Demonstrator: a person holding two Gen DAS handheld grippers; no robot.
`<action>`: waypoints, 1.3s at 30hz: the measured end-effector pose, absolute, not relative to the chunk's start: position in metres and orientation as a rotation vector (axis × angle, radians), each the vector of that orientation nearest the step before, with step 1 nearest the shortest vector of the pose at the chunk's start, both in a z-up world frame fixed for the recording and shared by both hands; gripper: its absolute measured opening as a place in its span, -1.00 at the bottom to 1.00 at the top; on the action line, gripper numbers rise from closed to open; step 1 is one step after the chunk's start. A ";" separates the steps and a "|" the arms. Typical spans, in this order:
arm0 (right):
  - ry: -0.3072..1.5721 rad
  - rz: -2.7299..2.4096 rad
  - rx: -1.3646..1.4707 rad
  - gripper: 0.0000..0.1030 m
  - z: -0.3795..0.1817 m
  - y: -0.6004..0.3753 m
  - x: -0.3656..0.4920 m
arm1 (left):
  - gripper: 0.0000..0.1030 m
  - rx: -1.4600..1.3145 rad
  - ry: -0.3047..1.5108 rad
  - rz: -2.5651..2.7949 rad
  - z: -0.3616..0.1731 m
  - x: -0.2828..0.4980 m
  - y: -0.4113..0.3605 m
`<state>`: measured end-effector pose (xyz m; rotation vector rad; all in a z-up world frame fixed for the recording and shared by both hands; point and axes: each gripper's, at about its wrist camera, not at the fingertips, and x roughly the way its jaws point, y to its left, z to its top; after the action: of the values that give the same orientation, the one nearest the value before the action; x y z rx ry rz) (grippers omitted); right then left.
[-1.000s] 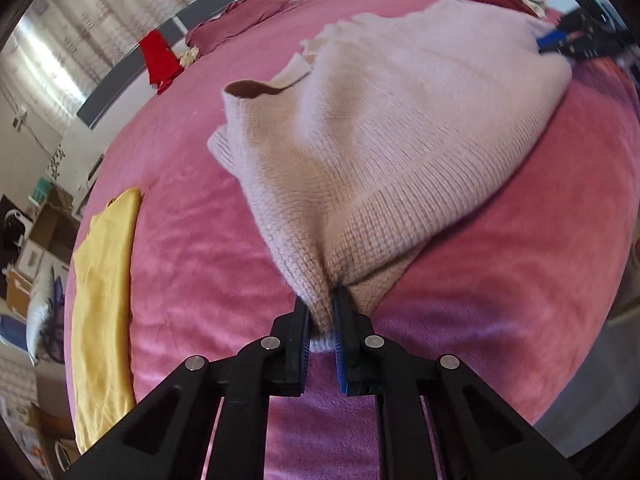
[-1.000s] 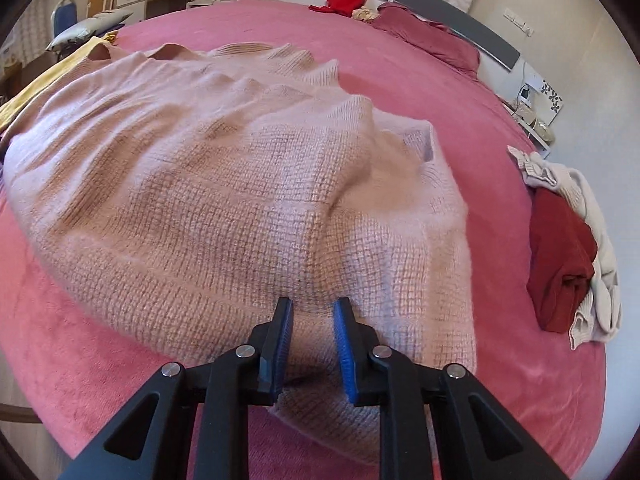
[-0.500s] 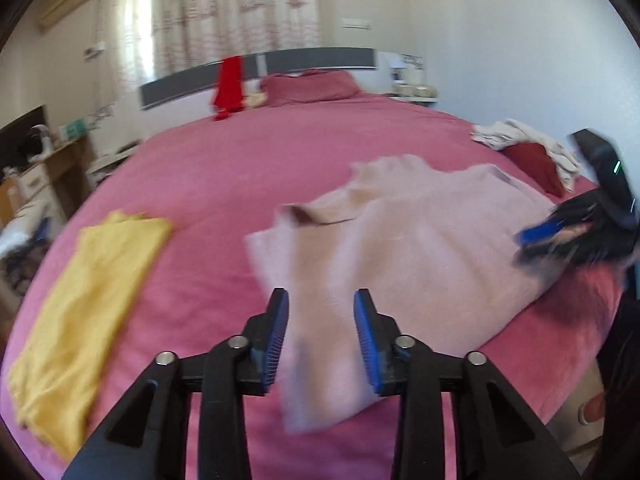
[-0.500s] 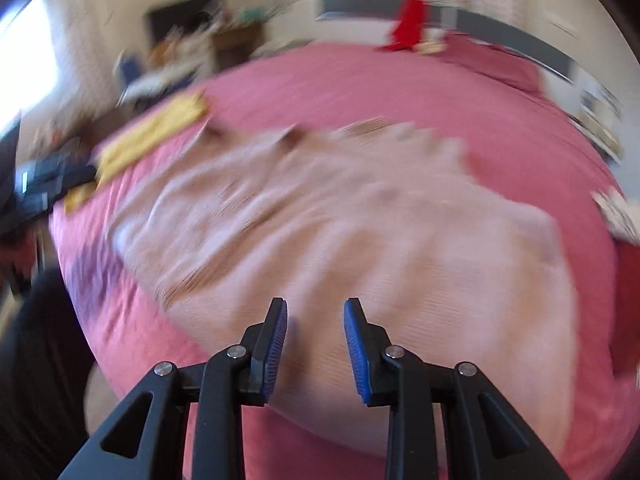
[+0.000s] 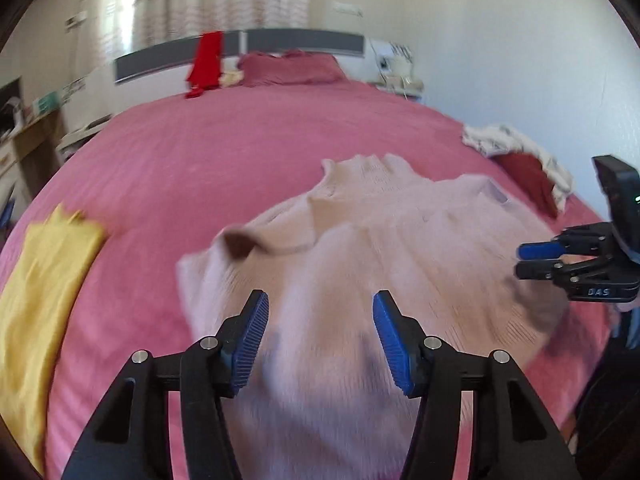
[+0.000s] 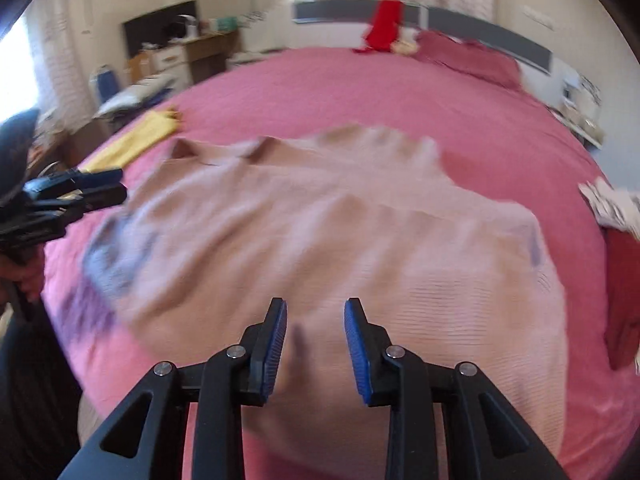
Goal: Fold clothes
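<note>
Left wrist view shows the left tongs [image 5: 320,334] raised above the pink sweater [image 5: 360,248], parted wide, holding nothing. The right tongs [image 6: 315,344] likewise gape empty over the sweater spread on the bed [image 6: 360,92].

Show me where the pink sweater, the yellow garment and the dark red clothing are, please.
pink sweater [image 5: 400,248]: left wrist view, middle of its knitted body.
yellow garment [image 5: 44,280]: left wrist view, its flat middle, left of the sweater.
dark red clothing [image 6: 622,280]: right wrist view, its folded middle at the bed's right edge.
</note>
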<state>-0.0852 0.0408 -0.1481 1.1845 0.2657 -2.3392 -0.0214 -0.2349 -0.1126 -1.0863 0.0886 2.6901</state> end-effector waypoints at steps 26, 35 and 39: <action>0.098 -2.373 1.266 -0.41 -0.169 0.123 -0.178 | 0.18 -1.195 -0.261 2.943 -0.162 -0.055 -0.303; -0.208 -2.446 1.219 -0.35 -0.155 0.175 -0.165 | 0.38 -1.219 -0.450 3.050 -0.135 -0.038 -0.349; -0.191 -2.421 1.215 -0.34 -0.151 0.171 -0.135 | 0.38 -1.175 -0.550 2.967 -0.131 -0.036 -0.336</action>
<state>-0.1351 0.1713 -0.1514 1.2154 -0.1913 -2.4205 -0.0357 -0.3359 -0.1308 -1.1755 -0.5500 2.9673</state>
